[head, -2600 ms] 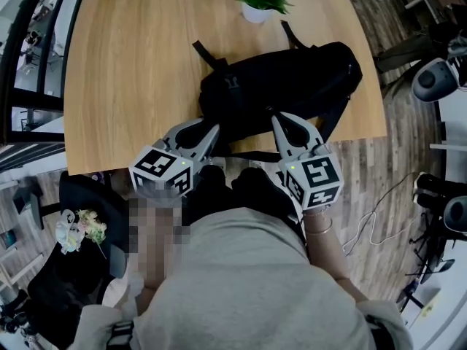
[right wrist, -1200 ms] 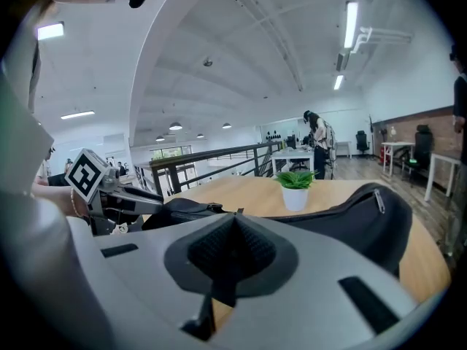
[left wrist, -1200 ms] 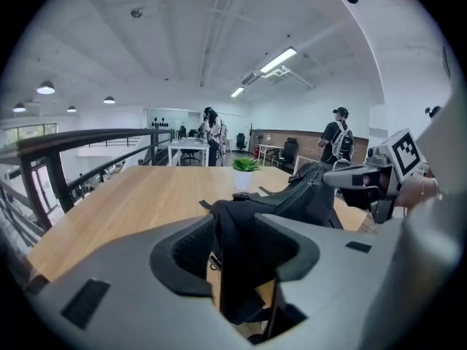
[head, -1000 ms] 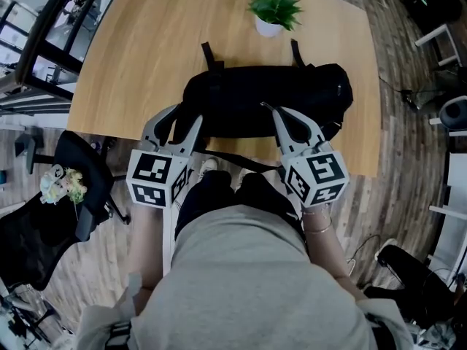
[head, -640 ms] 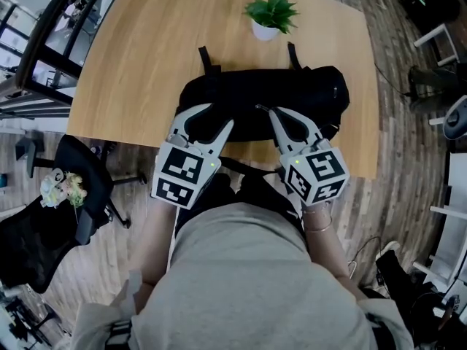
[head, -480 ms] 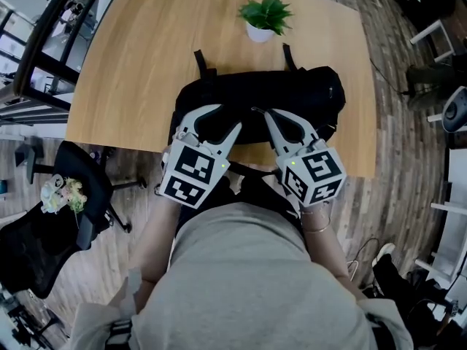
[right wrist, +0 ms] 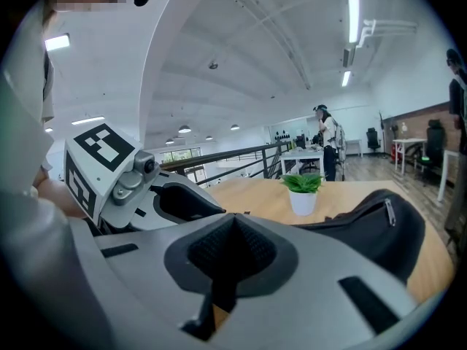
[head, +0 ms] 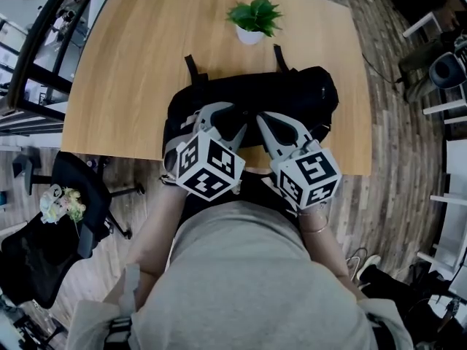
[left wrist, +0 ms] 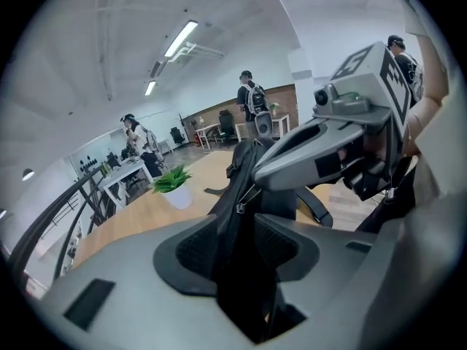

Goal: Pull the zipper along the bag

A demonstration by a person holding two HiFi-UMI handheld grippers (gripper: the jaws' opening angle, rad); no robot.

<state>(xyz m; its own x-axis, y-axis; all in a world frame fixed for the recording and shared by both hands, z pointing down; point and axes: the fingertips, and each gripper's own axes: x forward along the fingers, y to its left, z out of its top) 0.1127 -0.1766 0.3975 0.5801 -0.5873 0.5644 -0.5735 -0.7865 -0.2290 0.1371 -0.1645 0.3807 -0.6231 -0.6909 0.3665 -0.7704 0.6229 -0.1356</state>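
**A:** Where does the bag sit?

**B:** The black bag (head: 292,93) lies crosswise on the near half of the wooden table (head: 124,64), about midway between left and right. Two straps (head: 191,68) stick out from its far side; a potted plant (head: 252,19) stands just beyond them.

**A:** And the left gripper?

**B:** The left gripper (left wrist: 236,228) is over the bag's left part, its marker cube tilted. Its jaws stand wide apart, astride a raised ridge of the black fabric; the zipper line runs up that ridge. The fabric fills the gap, yet I see no squeeze from the pads, so I take it as holding nothing.

**A:** The right one?

**B:** The right gripper (head: 260,117) is just to the right of it, near the bag's middle; the two sets of tips are close together. Its jaws are closed together on a thin dark strip. In the left gripper view a metal zipper pull (left wrist: 245,197) slants from that tip down to the ridge, so the pull is what it pinches.

**A:** Anything else around?

**B:** A few people stand far off in the room, beyond the table.
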